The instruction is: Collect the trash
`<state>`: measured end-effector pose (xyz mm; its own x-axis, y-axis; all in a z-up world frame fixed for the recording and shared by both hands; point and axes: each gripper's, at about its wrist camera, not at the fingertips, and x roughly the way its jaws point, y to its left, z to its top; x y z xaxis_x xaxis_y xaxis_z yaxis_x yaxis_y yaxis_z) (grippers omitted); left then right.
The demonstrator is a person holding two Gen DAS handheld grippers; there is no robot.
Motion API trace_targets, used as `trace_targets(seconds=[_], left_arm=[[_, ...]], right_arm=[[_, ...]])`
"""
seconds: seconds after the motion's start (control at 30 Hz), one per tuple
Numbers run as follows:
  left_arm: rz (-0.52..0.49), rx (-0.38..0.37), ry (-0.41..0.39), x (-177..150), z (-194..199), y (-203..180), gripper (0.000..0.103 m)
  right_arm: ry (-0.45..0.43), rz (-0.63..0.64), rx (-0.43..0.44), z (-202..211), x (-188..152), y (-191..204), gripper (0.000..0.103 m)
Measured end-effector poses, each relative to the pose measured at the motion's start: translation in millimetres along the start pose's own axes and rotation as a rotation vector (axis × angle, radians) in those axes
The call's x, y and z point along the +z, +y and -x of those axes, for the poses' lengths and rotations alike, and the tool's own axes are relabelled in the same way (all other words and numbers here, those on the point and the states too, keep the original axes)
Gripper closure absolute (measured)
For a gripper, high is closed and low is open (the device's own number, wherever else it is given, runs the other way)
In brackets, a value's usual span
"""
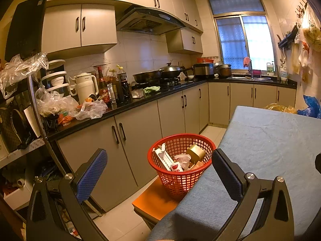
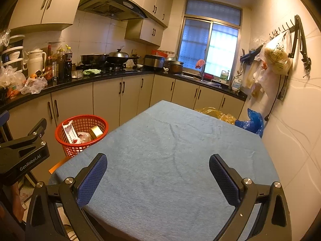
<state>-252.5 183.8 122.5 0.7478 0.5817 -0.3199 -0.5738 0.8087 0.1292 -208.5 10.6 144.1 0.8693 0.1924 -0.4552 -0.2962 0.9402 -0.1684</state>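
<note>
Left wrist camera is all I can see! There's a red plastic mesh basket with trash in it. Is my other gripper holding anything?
Observer: No. The right gripper is open and empty, over the blue tablecloth.
Operator: Is there trash on the cloth near it?
Observer: None that I can make out. In the right wrist view the cloth looks bare right down to its near edge.
Operator: Can you see my left gripper from there?
Observer: Yes. The left gripper shows side-on at the left edge of that view, to the left of the red plastic mesh basket, and its black body reads GenRobot.AI.
</note>
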Motion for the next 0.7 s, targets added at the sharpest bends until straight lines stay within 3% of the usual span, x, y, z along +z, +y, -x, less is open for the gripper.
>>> trace_targets(seconds=[0.7], left_arm=[[-0.031,0.017,0.046,-8,-25,3,0.000]], right_arm=[[0.066,-0.029,0.040,-36,-11,-4,0.000]])
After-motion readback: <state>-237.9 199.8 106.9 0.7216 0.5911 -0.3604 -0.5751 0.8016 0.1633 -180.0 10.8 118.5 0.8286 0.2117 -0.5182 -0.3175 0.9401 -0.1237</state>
